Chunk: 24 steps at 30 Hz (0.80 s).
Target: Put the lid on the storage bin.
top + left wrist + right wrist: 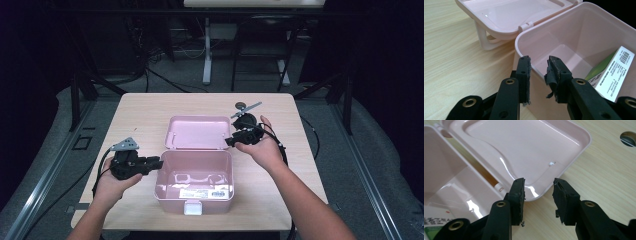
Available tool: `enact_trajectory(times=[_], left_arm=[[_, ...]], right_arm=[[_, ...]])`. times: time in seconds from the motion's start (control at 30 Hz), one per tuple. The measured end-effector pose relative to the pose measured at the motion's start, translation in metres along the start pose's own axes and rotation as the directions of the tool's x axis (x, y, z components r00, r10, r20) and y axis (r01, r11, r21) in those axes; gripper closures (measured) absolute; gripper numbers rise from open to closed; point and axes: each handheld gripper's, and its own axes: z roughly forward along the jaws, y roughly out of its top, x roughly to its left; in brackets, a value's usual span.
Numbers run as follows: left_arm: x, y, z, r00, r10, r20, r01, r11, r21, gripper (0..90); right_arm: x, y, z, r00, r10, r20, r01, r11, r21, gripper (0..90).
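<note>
Sitting open at the middle of a pale wooden table (150, 107): a pink plastic box (194, 180), its hinged lid (196, 132) thrown back flat behind it, a labelled carton (614, 72) lying inside against one wall. Closing in from either side: the left gripper (539, 75), jaws spread and straddling the box's near rim, one pad outside the wall and one inside, neither pressing on it yet; and the right gripper (539, 195), jaws likewise apart, hovering just over the lid's free corner with nothing pinched between them. Looking, by the pictures, like the start of closing the box, with the left steadying the body and the right reaching to swing the lid over. Risking trouble on several counts: the thin, glossy lid edge slipping out of worn, frayed pads if pinched too shallowly; the light box skidding or tipping toward the person if the left grip is not firm before the lid is lifted; the lid dropping back hard on its small hinge (526, 25) if released partway. Also lying nearby on the right gripper's side of the table: a round hole (628, 138), unlikely to interfere.
</note>
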Motion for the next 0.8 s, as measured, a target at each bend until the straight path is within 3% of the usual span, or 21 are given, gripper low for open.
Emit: enact_trajectory(times=[0.1, 0.23, 0.37, 0.57, 0.67, 0.8], left_arm=[[0.000, 0.000, 0.000, 1.0000, 0.004, -0.002, -0.004, 1.0000, -0.003, 71.3], [0.000, 0.000, 0.000, 1.0000, 0.002, -0.001, -0.002, 1.0000, -0.004, 71.4], [-0.001, 0.000, 0.000, 1.0000, 0.008, -0.005, -0.008, 1.0000, -0.002, 71.4], [-0.001, 0.000, 0.000, 0.9999, 0.010, -0.007, -0.010, 0.9999, -0.002, 71.4], [-0.001, 0.000, 0.000, 0.9999, 0.009, -0.009, -0.009, 1.0000, -0.002, 71.4], [-0.001, 0.000, 0.000, 0.9999, 0.009, -0.008, -0.009, 1.0000, -0.001, 71.4]], right_arm=[[-0.004, 0.002, 0.006, 0.9998, 0.006, 0.019, -0.006, 1.0000, -0.001, 61.3], [-0.010, 0.005, 0.013, 0.9982, 0.060, 0.010, -0.060, 0.9979, -0.025, 61.1], [-0.014, 0.008, 0.019, 0.9956, 0.088, 0.032, -0.087, 0.9952, -0.045, 61.3], [-0.019, 0.012, 0.028, 0.9839, 0.168, 0.063, -0.162, 0.9827, -0.091, 61.9], [-0.020, 0.013, 0.033, 0.9818, 0.175, 0.075, -0.167, 0.9814, -0.095, 63.7], [-0.022, 0.014, 0.038, 0.9727, 0.211, 0.097, -0.201, 0.9745, -0.099, 64.7]])
